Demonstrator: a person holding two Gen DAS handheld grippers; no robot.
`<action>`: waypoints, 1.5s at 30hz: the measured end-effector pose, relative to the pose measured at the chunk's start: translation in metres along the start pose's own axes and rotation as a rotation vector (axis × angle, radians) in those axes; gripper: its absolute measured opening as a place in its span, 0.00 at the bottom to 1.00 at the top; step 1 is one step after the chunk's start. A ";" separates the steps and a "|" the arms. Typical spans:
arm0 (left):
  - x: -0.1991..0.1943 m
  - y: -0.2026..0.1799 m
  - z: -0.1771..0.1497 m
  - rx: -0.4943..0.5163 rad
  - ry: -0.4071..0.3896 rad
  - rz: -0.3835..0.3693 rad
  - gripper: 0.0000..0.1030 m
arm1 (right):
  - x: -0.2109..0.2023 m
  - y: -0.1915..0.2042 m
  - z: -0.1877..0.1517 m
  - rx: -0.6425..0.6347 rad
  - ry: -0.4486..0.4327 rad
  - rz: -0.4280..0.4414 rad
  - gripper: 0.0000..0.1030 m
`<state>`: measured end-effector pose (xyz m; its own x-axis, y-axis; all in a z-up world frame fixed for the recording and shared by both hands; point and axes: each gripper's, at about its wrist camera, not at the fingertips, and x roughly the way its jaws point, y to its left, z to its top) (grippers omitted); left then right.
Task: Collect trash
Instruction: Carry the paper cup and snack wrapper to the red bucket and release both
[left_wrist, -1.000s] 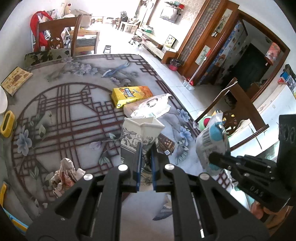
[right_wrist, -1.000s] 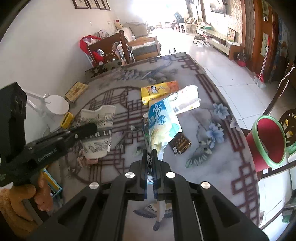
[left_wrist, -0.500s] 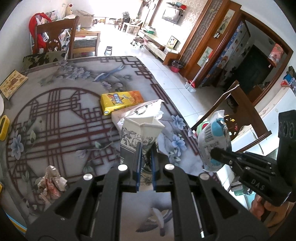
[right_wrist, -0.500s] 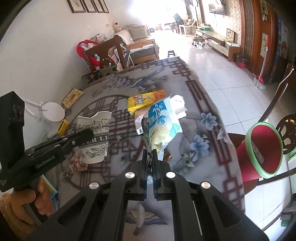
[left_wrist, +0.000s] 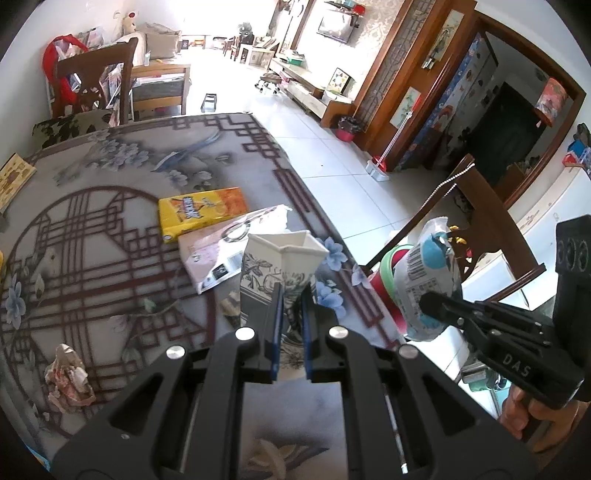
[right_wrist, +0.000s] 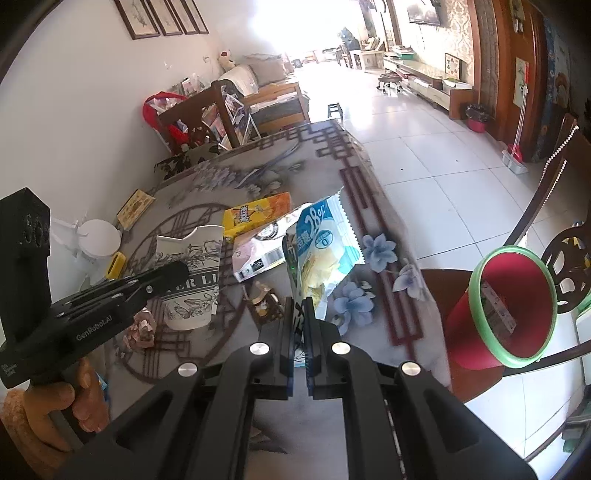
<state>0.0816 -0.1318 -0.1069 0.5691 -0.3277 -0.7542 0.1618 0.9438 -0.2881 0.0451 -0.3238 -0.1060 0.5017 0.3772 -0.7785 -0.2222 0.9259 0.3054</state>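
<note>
Covering table, floral cloth (left_wrist: 92, 221), white tiled floor (right_wrist: 424, 155) beyond

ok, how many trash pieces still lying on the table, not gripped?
4: yellow carton, flat pink-white packet overlapping its near edge, small brown wrapper nearer, crumpled paper wad at the table's left. Held items may hide more.

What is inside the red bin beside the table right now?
The right wrist view looks into the red bin: one flattened printed wrapper lies against its inner wall. The bin's bottom is hidden by the rim, so anything deeper cannot be seen.
</note>
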 end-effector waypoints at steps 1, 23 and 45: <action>0.001 -0.003 0.001 0.001 0.000 0.000 0.08 | -0.001 -0.002 0.001 0.000 -0.001 0.001 0.05; 0.024 -0.041 0.017 0.009 0.005 0.038 0.08 | 0.000 -0.045 0.019 0.009 0.006 0.043 0.05; 0.152 -0.201 0.047 0.210 0.201 -0.276 0.08 | -0.018 -0.243 0.010 0.290 -0.015 -0.193 0.07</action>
<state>0.1741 -0.3693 -0.1361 0.3153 -0.5522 -0.7718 0.4594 0.8005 -0.3850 0.0982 -0.5549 -0.1610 0.5240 0.1925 -0.8297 0.1239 0.9466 0.2978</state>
